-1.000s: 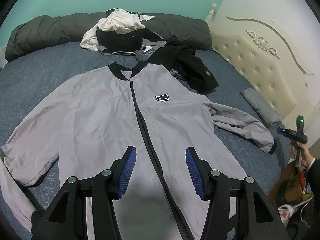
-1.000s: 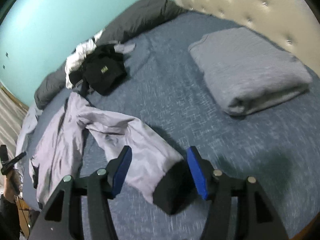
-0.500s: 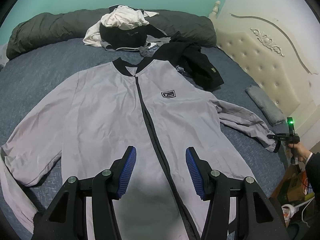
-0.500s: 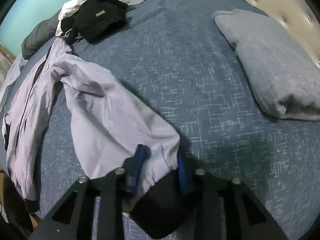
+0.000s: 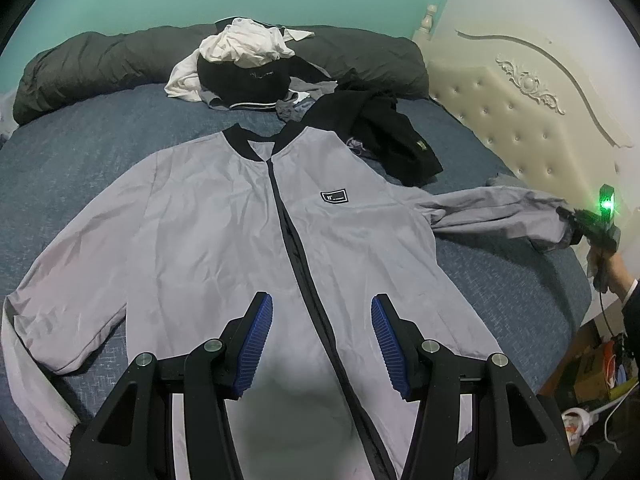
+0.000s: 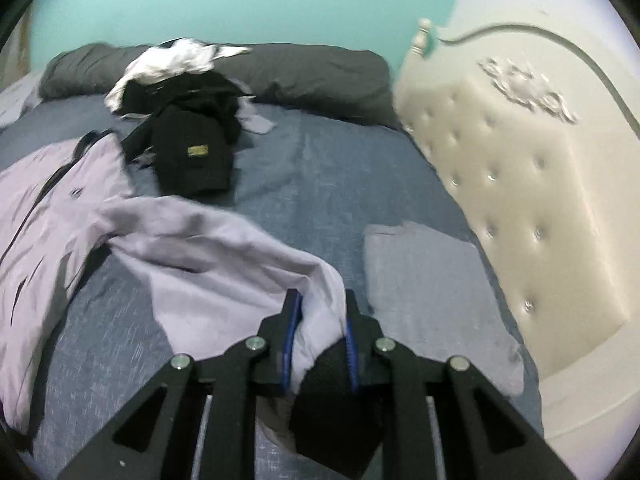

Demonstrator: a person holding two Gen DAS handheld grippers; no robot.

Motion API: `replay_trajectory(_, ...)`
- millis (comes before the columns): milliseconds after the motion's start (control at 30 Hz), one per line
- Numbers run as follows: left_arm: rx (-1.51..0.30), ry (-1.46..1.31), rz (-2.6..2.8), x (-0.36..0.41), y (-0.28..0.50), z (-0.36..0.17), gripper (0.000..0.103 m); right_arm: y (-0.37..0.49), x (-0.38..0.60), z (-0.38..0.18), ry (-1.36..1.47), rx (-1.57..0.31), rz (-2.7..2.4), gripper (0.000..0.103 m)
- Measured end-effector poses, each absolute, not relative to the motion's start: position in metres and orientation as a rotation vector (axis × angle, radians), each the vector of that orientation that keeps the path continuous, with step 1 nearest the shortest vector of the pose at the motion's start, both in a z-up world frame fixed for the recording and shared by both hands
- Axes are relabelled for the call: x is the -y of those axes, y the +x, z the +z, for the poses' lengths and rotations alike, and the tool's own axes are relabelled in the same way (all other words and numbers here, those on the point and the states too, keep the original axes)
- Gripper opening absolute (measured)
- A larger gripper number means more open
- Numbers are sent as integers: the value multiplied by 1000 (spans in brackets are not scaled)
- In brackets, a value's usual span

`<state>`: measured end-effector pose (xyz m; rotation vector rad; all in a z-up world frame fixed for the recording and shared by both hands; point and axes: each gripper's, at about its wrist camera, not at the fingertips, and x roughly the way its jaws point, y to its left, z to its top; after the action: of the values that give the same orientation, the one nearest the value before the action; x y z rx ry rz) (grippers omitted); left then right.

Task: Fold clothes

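one grey jacket lies front-up and spread flat on the blue bed, its single black zip running down the middle and one small black chest label beside it. two sleeves: one rests on the bed at the left of the left wrist view; the other sleeve is lifted off the bed. right gripper: jaws have just been closing and are clamped on that sleeve just above its black cuff, which hangs below them. left gripper: jaws apart, nothing between them, over the lower front of the jacket. one mixed pile of black and white clothes lies near the collar. one folded grey item lies by the cream tufted headboard. one long dark bolster lies along the teal wall.
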<state>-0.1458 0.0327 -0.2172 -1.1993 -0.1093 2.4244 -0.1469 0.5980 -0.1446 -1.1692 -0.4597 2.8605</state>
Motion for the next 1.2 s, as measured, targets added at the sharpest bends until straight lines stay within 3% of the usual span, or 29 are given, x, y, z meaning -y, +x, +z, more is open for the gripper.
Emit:
replay_trajectory(267,118,-1208,2414,-32,-146,-219,56,-91,-531,-234,-1575,724,2960,19)
replay_trajectory(433,125,-1202,2408,-33,-146,-219,56,-76,-522,-260,-1729,628,2985,19)
replay_trajectory(667,134,-1203,2403,-31,-144,-219,56,-45,-503,-282,-1872,750,2971,19)
replay_trajectory(800,133,-1199,2403,-30,-141,-217,56,-35,-495,-279,-1927,738,2995,25)
replay_trajectory(933,131,-1196,2411,-25,-138,-214,56,-39,-515,-257,-1961,407,3094,37)
replay_trajectory(1200,139,-1187,2426,-18,-135,-207,56,-43,-591,-209,-1666,-260,3180,37)
